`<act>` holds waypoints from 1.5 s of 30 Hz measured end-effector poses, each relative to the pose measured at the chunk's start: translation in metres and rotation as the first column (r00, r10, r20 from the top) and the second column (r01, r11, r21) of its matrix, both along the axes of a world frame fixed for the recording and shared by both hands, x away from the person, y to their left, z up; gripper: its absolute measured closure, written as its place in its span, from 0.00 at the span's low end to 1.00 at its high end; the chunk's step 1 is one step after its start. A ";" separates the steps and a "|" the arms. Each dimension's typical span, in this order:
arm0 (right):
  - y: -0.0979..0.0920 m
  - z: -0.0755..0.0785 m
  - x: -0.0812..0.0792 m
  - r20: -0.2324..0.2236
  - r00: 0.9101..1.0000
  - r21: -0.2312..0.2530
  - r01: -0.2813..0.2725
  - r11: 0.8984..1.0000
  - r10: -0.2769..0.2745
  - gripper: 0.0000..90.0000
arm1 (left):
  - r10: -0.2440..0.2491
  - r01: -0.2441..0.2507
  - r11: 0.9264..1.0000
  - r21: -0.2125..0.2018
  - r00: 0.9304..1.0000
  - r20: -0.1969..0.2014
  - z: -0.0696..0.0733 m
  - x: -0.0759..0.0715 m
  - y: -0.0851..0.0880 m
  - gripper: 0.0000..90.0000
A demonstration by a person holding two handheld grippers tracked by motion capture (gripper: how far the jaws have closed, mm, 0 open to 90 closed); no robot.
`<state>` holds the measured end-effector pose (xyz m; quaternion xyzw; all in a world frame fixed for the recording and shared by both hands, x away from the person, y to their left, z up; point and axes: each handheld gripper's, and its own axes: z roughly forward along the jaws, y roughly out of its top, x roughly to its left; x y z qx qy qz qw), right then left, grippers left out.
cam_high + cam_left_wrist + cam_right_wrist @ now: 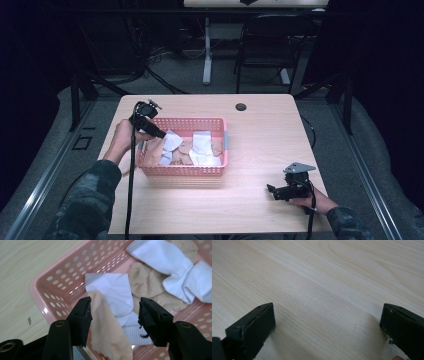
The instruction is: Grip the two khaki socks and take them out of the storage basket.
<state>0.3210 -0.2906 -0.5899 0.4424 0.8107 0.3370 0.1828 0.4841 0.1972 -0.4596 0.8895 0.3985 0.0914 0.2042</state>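
1. Although the left hand-held gripper (159, 134) is seen in the high view at the near-left corner of the pink perforated basket (183, 172), over the socks (192, 148) heaped inside, its tips could be knocked against the basket rim and the light basket shoved across the worktop (260, 150). The right hand-held gripper (272, 190) is rested on the worktop, well apart from the basket.

2. In the left gripper view, the left hand-held gripper (113, 315) is shown half spread, with a beige sock (107, 327) lying against one jaw and draped over the basket wall (62, 277); the other jaw stands clear of it. A white sock (112, 290) lies just behind, so both could be pinched together, or only a thin fold caught and let slip.

3. In the right gripper view, the right hand-held gripper (327, 327) is seen spread wide above bare worktop (324, 277), with nothing between its jaws; the basket would go unsteadied if dragged.
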 end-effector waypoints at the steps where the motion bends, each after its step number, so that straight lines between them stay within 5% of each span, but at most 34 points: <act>1: 0.000 0.000 0.000 0.000 1.000 0.000 0.000 1.000 0.000 0.00 | 0.001 -0.001 1.000 0.012 1.000 -0.004 -0.002 0.001 0.000 0.50; 24: 0.000 0.000 0.000 0.000 1.000 0.000 0.000 1.000 0.000 0.00 | 0.078 -0.069 0.991 0.112 0.994 -0.077 -0.035 0.010 0.002 0.68; 31: 0.000 0.000 0.000 0.000 1.000 -0.001 0.000 1.000 0.000 0.00 | 0.087 -0.080 0.993 0.084 0.993 -0.084 -0.035 0.007 0.005 0.94; 45: 0.000 0.000 0.000 0.003 1.000 -0.001 -0.001 1.000 0.001 0.00 | 0.079 -0.073 0.996 0.058 0.991 -0.110 -0.028 0.001 0.007 0.95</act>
